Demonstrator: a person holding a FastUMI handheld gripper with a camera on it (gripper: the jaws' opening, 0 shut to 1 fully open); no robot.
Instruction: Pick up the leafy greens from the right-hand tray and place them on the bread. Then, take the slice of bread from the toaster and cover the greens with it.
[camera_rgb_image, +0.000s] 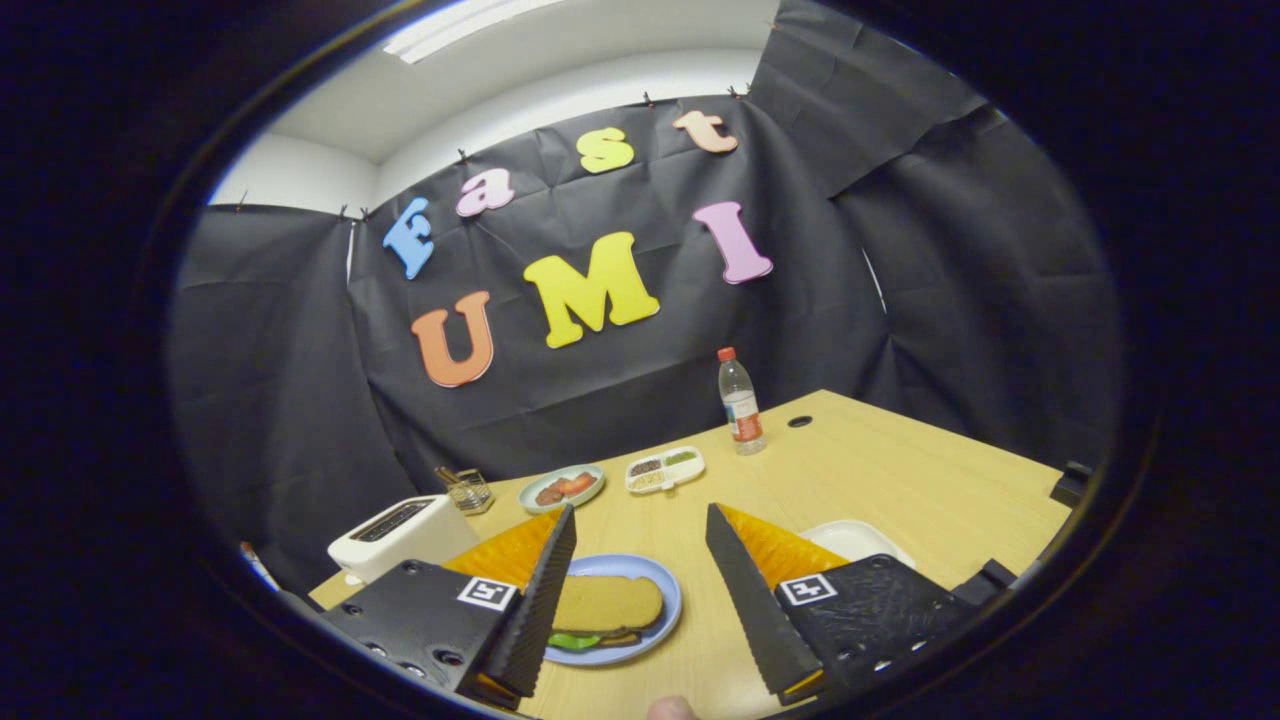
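Observation:
My gripper (640, 530) is open above the wooden table (880, 480), with nothing between its black ridged fingers (545, 600). Below, between the fingers and nearer the left one, a blue plate (665, 600) holds a brown bread slice (607, 603) lying on top of leafy greens (572, 640) that peek out at its near edge. The white toaster (400, 535) stands beyond the left finger, its top slot dark. A white tray (855, 538) sits behind the right finger, partly hidden by it.
Farther back stand a glass holder with sticks (468, 490), a green plate with red food (562, 487), a white divided dish (665, 469) and a plastic bottle (741, 403). A round hole (799, 421) marks the tabletop near the bottle.

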